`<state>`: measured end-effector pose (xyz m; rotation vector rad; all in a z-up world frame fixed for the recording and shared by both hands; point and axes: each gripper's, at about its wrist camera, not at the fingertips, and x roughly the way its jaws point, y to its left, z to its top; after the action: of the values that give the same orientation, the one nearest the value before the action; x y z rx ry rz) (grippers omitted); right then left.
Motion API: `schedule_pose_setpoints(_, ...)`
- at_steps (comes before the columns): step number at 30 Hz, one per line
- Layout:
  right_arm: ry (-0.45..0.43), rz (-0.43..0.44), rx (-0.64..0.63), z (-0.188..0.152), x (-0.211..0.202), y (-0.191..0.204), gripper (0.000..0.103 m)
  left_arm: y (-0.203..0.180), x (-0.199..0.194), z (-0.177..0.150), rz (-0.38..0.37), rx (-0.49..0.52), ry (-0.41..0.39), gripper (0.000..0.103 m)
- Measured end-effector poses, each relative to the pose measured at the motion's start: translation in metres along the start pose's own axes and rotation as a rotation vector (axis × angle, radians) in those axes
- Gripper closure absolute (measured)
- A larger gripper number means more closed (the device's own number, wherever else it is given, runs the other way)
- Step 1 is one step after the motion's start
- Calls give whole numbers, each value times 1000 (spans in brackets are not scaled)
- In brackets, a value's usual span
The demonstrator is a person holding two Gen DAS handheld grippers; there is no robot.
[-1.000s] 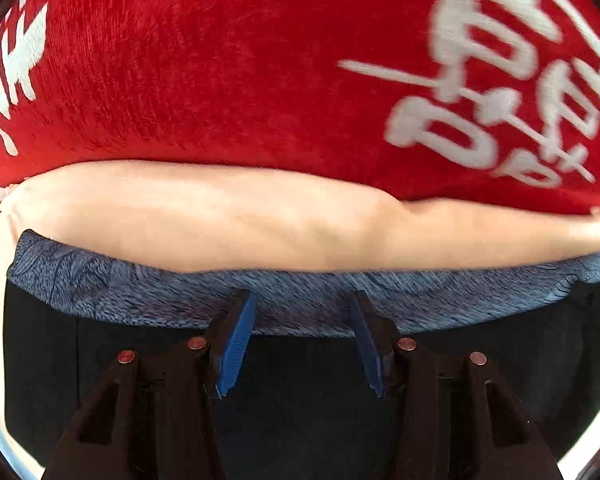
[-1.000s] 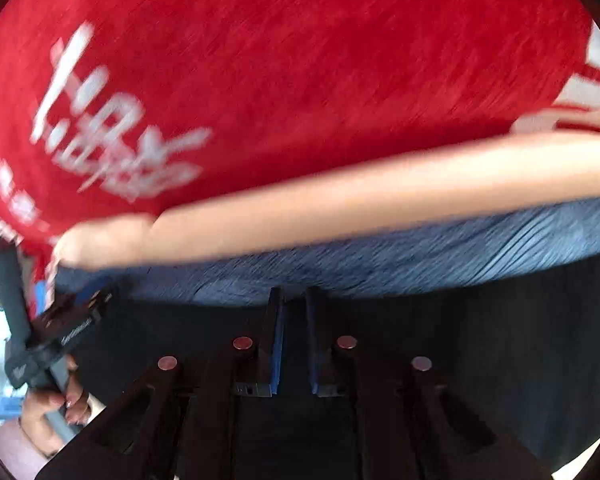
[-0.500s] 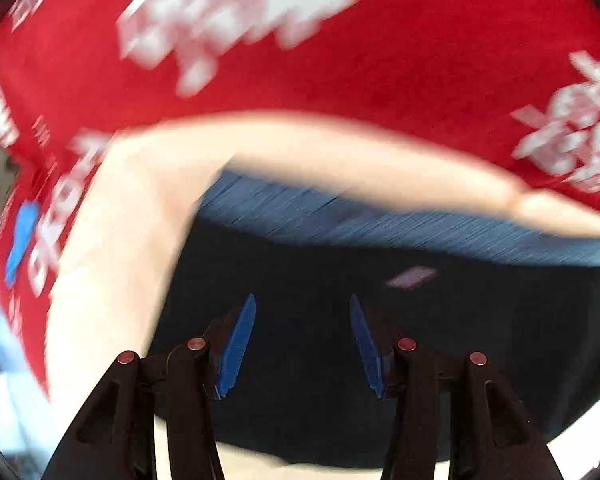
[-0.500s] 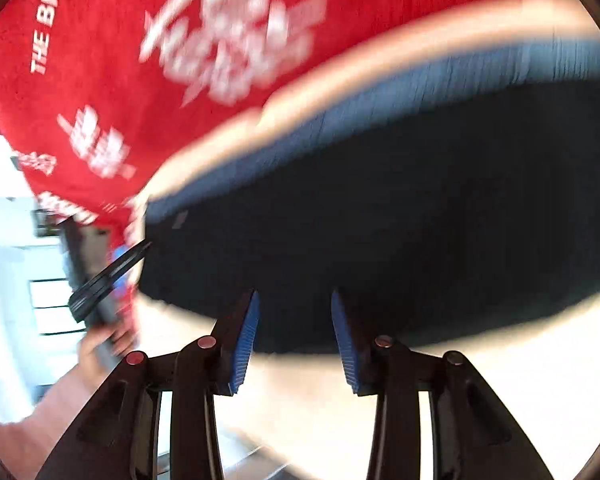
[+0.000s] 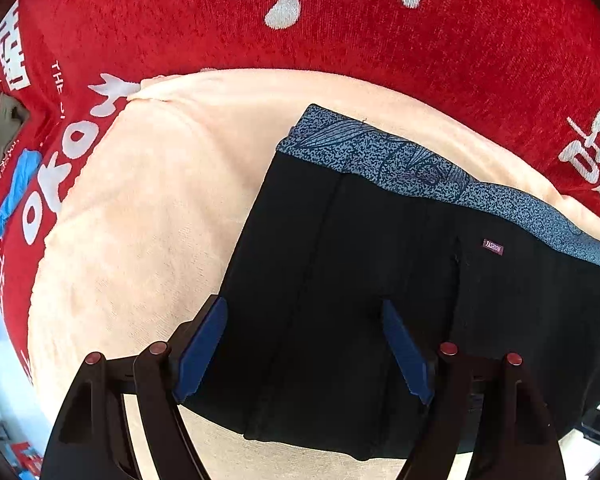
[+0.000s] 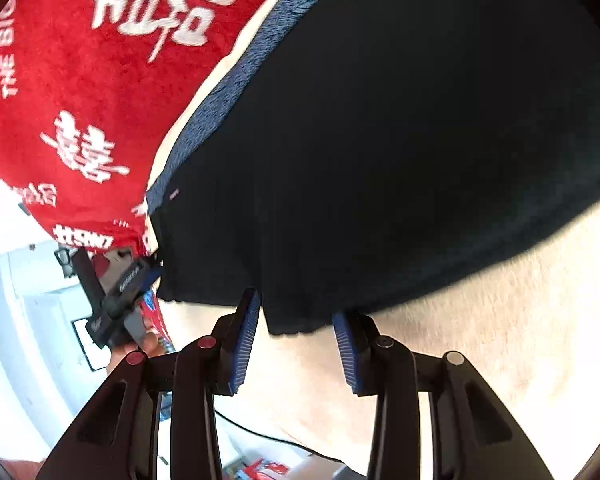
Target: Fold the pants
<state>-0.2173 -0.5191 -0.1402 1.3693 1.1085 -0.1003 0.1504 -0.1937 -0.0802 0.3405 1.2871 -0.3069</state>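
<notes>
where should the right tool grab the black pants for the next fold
Probably the near hem of the black pants, at the corner by the small notch just ahead of the right tool. Come in low from the near side, over the cream towel: the hem lies flat with its edge free there, so one finger could slide under. The tool's jaws are closing a little, with nothing pinched.

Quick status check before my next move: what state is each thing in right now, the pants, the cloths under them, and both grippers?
Black pants with blue-grey patterned waistband: folded, lying flat.
Cream fleece cloth: spread under the pants.
Red printed blanket: spread beneath the cream cloth.
Left gripper: jaws opening, holding nothing.
Right gripper: jaws closing, at the pants' edge, not gripping.
</notes>
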Motion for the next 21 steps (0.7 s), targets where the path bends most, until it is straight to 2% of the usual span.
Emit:
schedule_pose_setpoints(1,-6,5,16,2,1,2,95,-4,-2,0,0,8,-2,22)
schedule_pose_setpoints(3,-37,26,-9,-2,-15,1,95,-9,2,-6,-5,18,-6,22)
schedule_pose_setpoints(5,-58,-10,-27,-13,-21,-4,98,-13,10,0,-18,20,-11,21)
schedule_pose_setpoints(6,-45,-39,-15,-18,-17,-12,98,-13,12,0,-15,20,-14,17)
schedule_pose_setpoints(8,-3,-38,44,-23,-13,-30,103,-15,8,-1,-8,6,-2,17)
schedule_pose_setpoints(9,5,-46,44,-25,-16,-30,102,-14,8,1,-1,5,8,17)
schedule_pose_setpoints(11,2,-108,-16,-26,-33,-21,94,-23,-3,0,18,39,17,19)
schedule_pose_setpoints(13,-37,-149,-94,-22,-59,-11,94,-34,-13,-4,-12,71,10,19)
schedule_pose_setpoints(14,-75,-199,-134,-16,-74,-6,92,-51,-24,-12,-47,103,9,19)
schedule_pose_setpoints(16,-145,-295,-187,2,-98,-1,82,-87,-36,-25,-97,167,12,19)
schedule_pose_setpoints(17,-169,-316,-201,10,-104,0,79,-111,-40,-33,-132,197,17,19)
schedule_pose_setpoints(19,-215,-342,-217,33,-116,1,79,-155,-40,-44,-199,233,37,19)
schedule_pose_setpoints(21,-221,-393,-233,50,-115,-2,79,-201,-36,-53,-237,257,50,19)
